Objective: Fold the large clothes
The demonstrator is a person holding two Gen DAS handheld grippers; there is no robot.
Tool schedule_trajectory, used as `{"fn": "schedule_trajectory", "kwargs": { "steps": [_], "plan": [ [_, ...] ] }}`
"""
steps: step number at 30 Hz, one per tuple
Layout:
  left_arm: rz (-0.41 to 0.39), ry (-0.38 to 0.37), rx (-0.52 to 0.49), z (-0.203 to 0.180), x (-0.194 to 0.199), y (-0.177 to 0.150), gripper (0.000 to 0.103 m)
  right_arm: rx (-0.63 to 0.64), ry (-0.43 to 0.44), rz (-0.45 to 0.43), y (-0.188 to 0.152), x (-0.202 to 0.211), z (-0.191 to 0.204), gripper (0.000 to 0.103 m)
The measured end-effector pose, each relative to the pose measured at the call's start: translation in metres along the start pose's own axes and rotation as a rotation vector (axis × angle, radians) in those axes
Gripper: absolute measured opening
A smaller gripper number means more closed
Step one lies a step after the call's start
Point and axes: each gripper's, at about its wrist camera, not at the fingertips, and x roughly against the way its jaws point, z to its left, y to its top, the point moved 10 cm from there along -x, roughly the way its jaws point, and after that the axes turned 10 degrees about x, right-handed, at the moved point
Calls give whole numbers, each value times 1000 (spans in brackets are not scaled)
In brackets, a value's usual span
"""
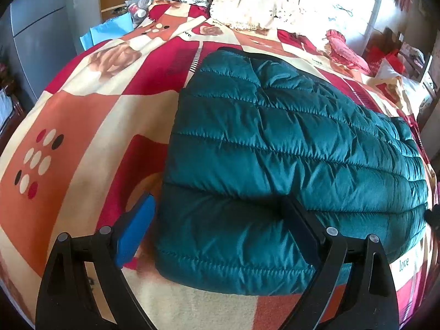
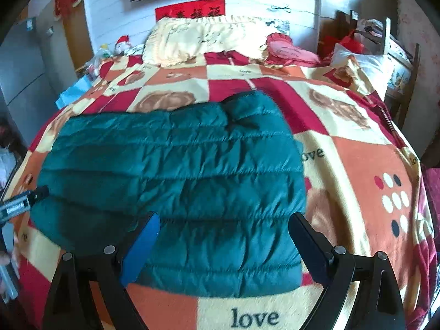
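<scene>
A teal quilted puffer jacket (image 1: 288, 151) lies folded into a rectangle on the patterned blanket (image 1: 82, 126). My left gripper (image 1: 220, 206) is open, its jaws straddling the jacket's near left corner, holding nothing. In the right wrist view the jacket (image 2: 178, 170) lies flat ahead. My right gripper (image 2: 224, 225) is open over the jacket's near edge and holds nothing. The left gripper's body (image 2: 16, 206) shows at the jacket's left edge in the right wrist view.
The red, orange and cream blanket (image 2: 357, 165) covers a bed. A cream pillow (image 2: 203, 38) and a red heart cushion (image 2: 288, 51) lie at the head. Cluttered furniture (image 2: 371, 41) stands at the right, grey cabinets (image 2: 22, 68) at the left.
</scene>
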Motion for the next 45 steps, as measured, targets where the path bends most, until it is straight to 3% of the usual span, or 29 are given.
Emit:
{"fn": "schedule_trajectory", "kwargs": {
  "steps": [5,9,12,17,21,25,28,34,38,45],
  "plan": [
    [1,2,-10,-2,-3,-3,94,5,-8,58,-20,-29,2,93],
    [0,4,-10,-2,-5,-3,94,-19,2,57,-27,-43,0,94],
    [0,2,-2,-1,-5,-3,94,-7,-5,74,-27,-37,1,93],
    [0,1,4,0,-5,-3,94,-31,-18,-10,-16,-3,-11,92],
    [1,-11,23,0,-6,-4,94,-97,-46,2,-14,-8,-32,92],
    [44,-70,70,4,-9,-4,94,-191,-8,96,-26,-45,-42,92],
    [99,-136,102,7,-7,-2,94,-244,36,91,-26,-47,-43,92],
    [109,-249,175,15,6,13,94,-259,69,34,-19,-27,-60,93],
    [156,-294,231,17,-5,14,94,-288,88,62,-21,-35,-75,93],
    [231,-367,290,10,-27,11,94,-322,215,60,-13,-57,-73,97]
  ]
}}
